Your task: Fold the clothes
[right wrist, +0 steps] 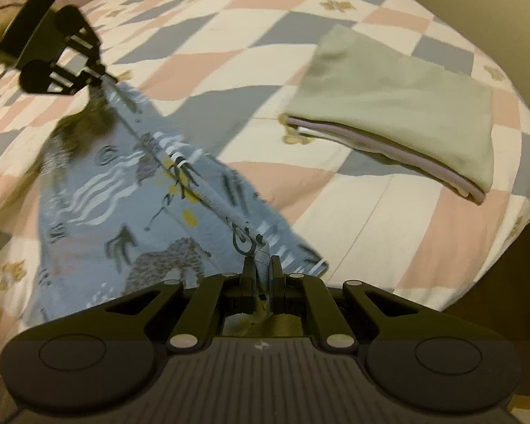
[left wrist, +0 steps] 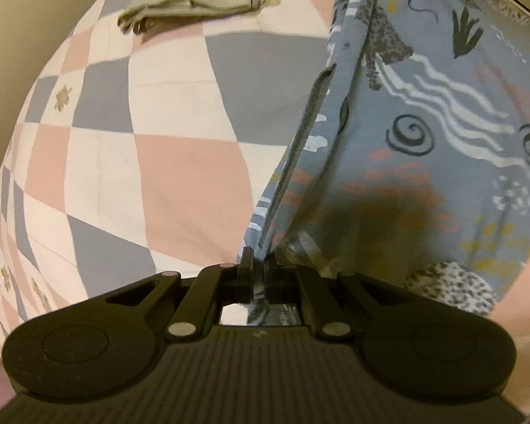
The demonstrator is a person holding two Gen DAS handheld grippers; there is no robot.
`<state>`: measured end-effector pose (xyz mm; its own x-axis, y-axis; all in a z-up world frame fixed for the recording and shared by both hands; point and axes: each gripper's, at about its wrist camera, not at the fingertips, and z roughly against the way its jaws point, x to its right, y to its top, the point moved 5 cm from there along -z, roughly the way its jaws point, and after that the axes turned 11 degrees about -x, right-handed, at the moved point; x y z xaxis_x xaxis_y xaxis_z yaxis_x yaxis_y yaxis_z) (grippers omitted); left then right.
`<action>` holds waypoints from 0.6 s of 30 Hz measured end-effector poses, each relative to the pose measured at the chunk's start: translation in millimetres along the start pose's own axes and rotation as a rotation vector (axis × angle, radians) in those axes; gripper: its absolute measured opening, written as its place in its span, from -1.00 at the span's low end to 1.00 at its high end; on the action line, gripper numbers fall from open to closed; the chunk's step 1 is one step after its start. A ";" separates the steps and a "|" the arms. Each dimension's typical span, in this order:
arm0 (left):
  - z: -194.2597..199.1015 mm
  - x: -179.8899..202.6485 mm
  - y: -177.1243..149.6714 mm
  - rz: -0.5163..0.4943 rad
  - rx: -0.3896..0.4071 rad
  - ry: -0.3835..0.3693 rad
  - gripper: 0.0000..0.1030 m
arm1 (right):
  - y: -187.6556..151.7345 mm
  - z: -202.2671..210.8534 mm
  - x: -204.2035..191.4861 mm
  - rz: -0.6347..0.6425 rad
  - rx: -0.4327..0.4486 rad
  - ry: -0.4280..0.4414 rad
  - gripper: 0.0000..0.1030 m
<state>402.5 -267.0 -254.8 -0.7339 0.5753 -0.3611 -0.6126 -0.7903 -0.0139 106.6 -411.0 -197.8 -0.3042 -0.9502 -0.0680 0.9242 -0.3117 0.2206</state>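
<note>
The blue printed garment (right wrist: 130, 219) hangs lower left of the right wrist view, its top hem pulled taut between both tools above the checkered bedspread (right wrist: 388, 212). The right gripper (right wrist: 263, 275) and left gripper (left wrist: 259, 265) are each clamped on a hem corner. It looks thin, light and limp, sagging freely, so corners and hems are the sure holds. A folded green garment (right wrist: 399, 113), possibly stacked on another, lies upper right.

No readable text, label, brand, number or sign appears in either view.
</note>
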 end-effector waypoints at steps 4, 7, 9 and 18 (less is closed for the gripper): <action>-15.8 -4.4 -0.2 0.053 -0.008 0.003 -0.79 | 4.8 -17.7 8.7 -0.025 -0.016 -0.011 -0.87; -20.2 -12.1 -8.7 0.129 -0.018 0.022 -0.50 | 5.9 -30.2 13.2 -0.044 -0.030 -0.024 -0.78; -17.2 -20.5 -20.2 0.205 -0.015 0.014 -0.37 | 6.0 -36.6 16.3 -0.057 -0.038 -0.036 -0.56; 19.8 -26.9 -79.1 0.552 0.023 -0.008 -0.27 | -14.0 -8.1 10.9 -0.160 0.028 -0.045 -0.40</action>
<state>464.8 -215.8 -225.5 -0.9500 0.0782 -0.3023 -0.1422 -0.9702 0.1960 92.2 -417.0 -209.5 -0.4573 -0.8872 -0.0607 0.8568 -0.4579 0.2372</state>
